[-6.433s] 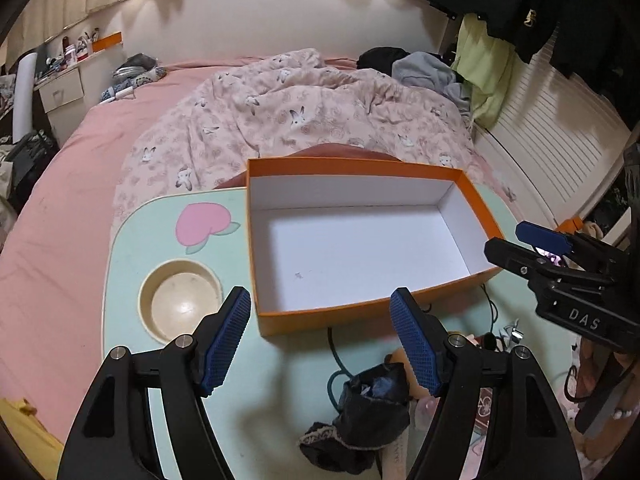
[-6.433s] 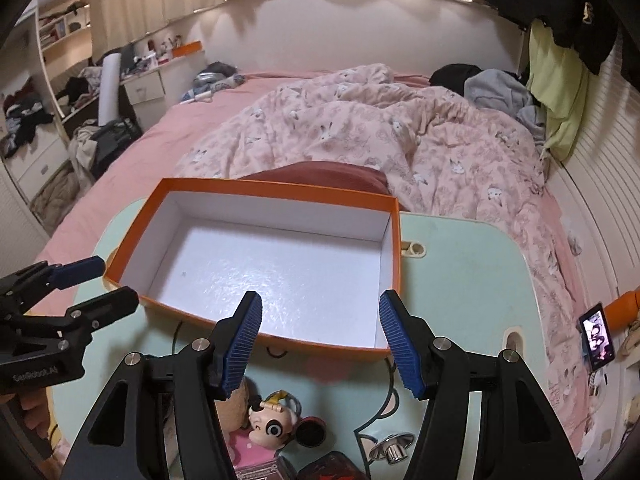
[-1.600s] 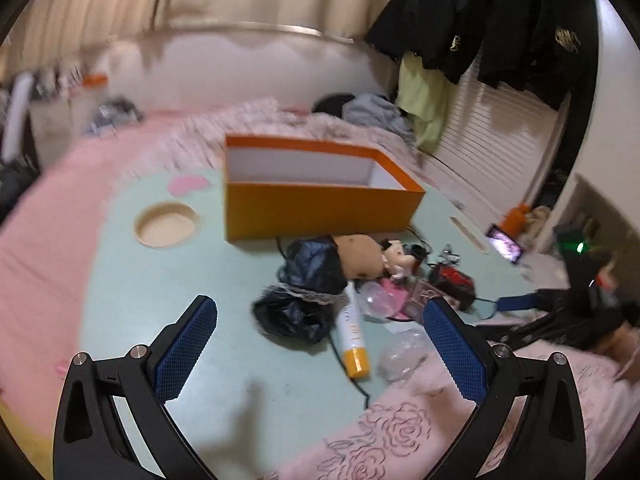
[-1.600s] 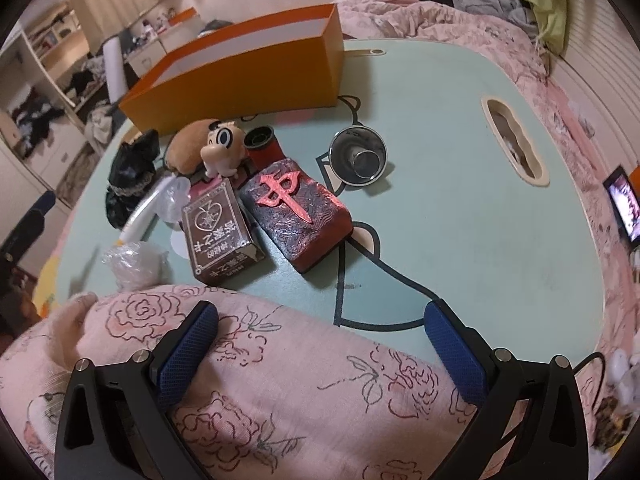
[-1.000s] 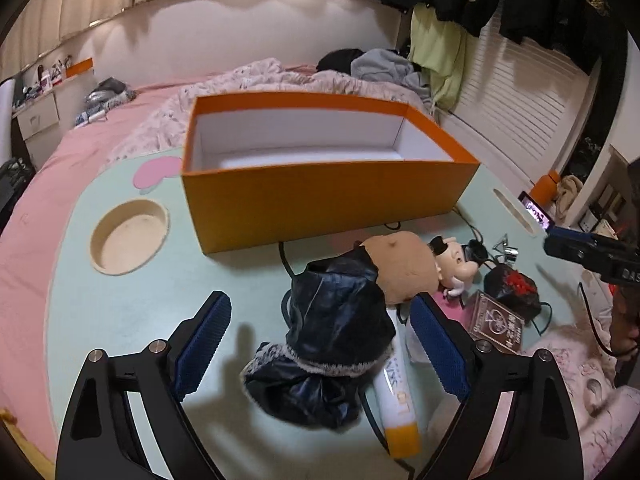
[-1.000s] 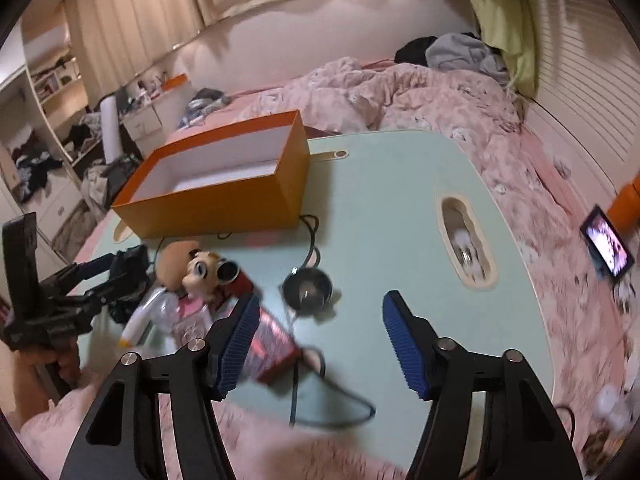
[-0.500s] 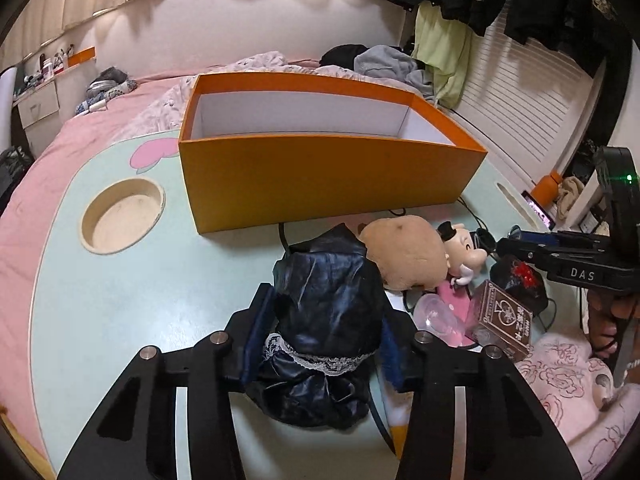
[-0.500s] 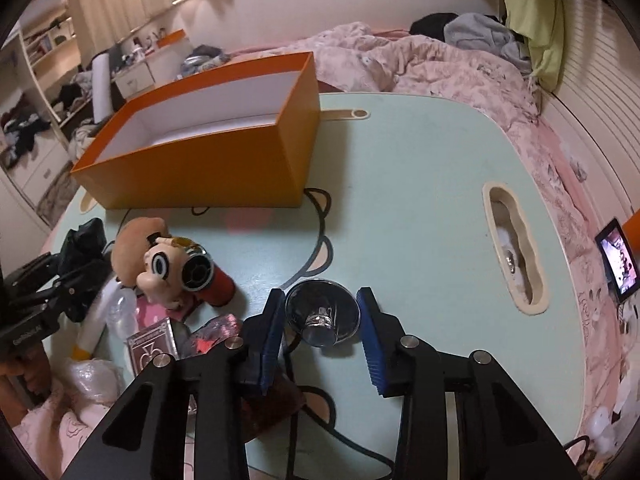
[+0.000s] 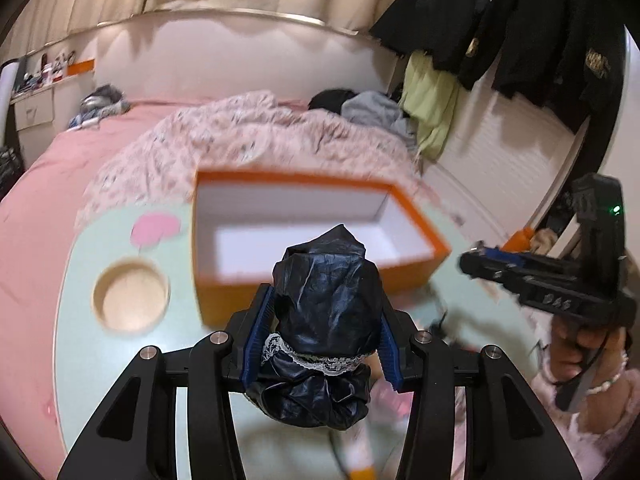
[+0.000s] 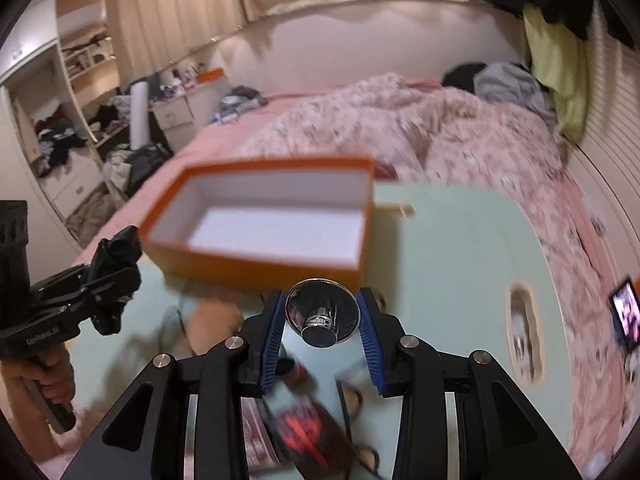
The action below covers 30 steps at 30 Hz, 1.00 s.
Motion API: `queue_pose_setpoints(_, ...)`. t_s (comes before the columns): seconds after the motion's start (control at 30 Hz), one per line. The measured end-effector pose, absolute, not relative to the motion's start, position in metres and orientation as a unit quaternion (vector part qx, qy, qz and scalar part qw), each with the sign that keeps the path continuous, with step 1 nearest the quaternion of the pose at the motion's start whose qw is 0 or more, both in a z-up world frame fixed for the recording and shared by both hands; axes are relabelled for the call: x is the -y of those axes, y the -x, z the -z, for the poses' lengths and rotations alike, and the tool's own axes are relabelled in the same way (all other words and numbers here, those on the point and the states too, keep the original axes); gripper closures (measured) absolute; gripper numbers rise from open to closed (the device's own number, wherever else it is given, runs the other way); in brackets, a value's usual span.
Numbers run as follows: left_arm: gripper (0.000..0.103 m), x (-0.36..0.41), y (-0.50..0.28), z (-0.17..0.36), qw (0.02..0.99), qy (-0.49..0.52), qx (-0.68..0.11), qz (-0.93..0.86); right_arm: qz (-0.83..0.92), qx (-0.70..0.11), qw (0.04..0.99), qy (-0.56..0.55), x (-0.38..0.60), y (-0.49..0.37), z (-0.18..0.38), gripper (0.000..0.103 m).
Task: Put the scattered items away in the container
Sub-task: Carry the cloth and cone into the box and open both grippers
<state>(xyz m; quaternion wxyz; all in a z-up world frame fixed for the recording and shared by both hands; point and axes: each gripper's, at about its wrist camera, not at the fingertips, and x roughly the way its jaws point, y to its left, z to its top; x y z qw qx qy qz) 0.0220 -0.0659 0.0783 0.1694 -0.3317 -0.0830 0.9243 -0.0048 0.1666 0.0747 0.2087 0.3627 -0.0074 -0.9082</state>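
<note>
My left gripper is shut on a black lace-trimmed pouch and holds it above the table, in front of the open orange box. It also shows in the right wrist view. My right gripper is shut on a small shiny metal cup, lifted just in front of the orange box. The box has a white, empty inside. The right gripper also shows in the left wrist view.
The pale green table has a round recess at the left and an oval slot at the right. A red-and-dark block, a plush toy and a tube lie near the front edge. A phone lies at the right.
Both grippers have closed on their items and lifted them off the table, the left on the pouch and the right on the cup. Both views now look down into the box.
</note>
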Motion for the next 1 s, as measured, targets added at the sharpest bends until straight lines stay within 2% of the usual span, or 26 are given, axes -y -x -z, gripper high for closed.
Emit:
queue_pose_setpoints(0.2,0.055,0.061,0.027,-0.108,0.148,0.285,0.08,-0.944,0.915,0.002,0.223,-0.335,-0.142,0.044,-0.096,0.067)
queue_pose_setpoints(0.53,0.055,0.05,0.069,-0.061,0.14,0.342,0.079,-0.926,0.902,0.001,0.21,-0.376,-0.122,0.083,-0.061,0.067)
queue_pose_setpoints(1.0,0.055,0.052,0.073,-0.053,0.13,0.351,0.083,-0.924,0.9,0.001,0.201,-0.388,-0.122,0.089,-0.05,0.067)
